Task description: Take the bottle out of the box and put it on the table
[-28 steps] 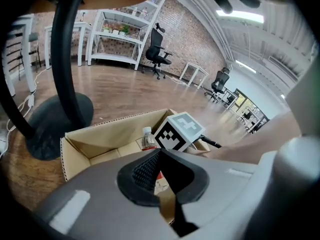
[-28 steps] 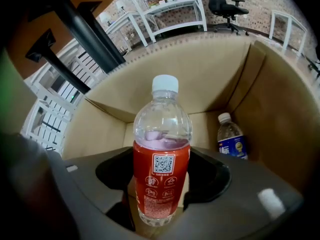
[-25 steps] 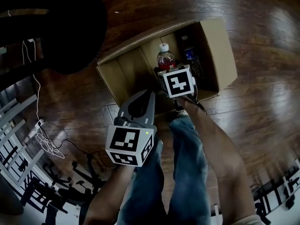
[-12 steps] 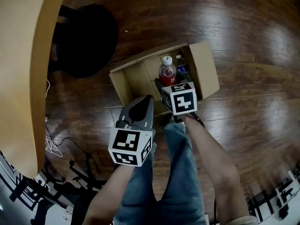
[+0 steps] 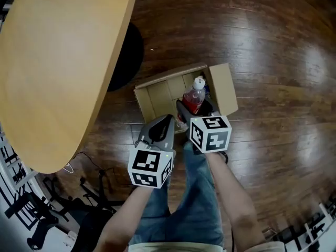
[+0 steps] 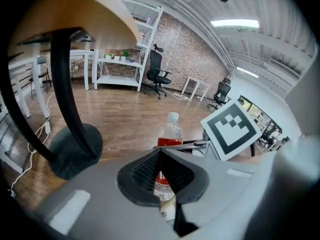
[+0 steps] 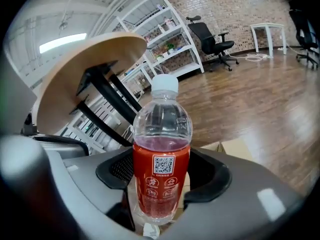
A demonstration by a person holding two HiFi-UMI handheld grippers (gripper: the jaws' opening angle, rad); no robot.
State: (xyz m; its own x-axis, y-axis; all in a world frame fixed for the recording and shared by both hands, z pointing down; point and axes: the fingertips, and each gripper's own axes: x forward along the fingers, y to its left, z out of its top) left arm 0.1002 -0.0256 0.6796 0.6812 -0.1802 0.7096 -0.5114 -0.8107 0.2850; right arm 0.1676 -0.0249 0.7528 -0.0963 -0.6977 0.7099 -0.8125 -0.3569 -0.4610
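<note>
A clear bottle of red drink with a white cap (image 5: 195, 96) stands upright in my right gripper (image 5: 192, 108), which is shut on its labelled body (image 7: 161, 160). It hangs above the open cardboard box (image 5: 224, 90) on the wooden floor. The right gripper view shows both pads (image 7: 210, 176) against the bottle's sides. My left gripper (image 5: 166, 122) is just left of it, jaws shut and empty. Through the left gripper (image 6: 159, 156) I see the bottle (image 6: 170, 132) a little ahead. The round wooden table (image 5: 58, 62) fills the upper left of the head view.
The table's black base (image 5: 126, 56) stands on the floor beside the box. Cables (image 5: 79, 161) trail at lower left. The person's jeans-clad legs (image 5: 194, 203) are below the grippers. White shelves (image 6: 127, 59) and office chairs (image 6: 157, 74) line the brick wall.
Both grippers have risen. The right one has carried the bottle up out of the box. The box looks smaller and the tabletop has come into view at the left.
</note>
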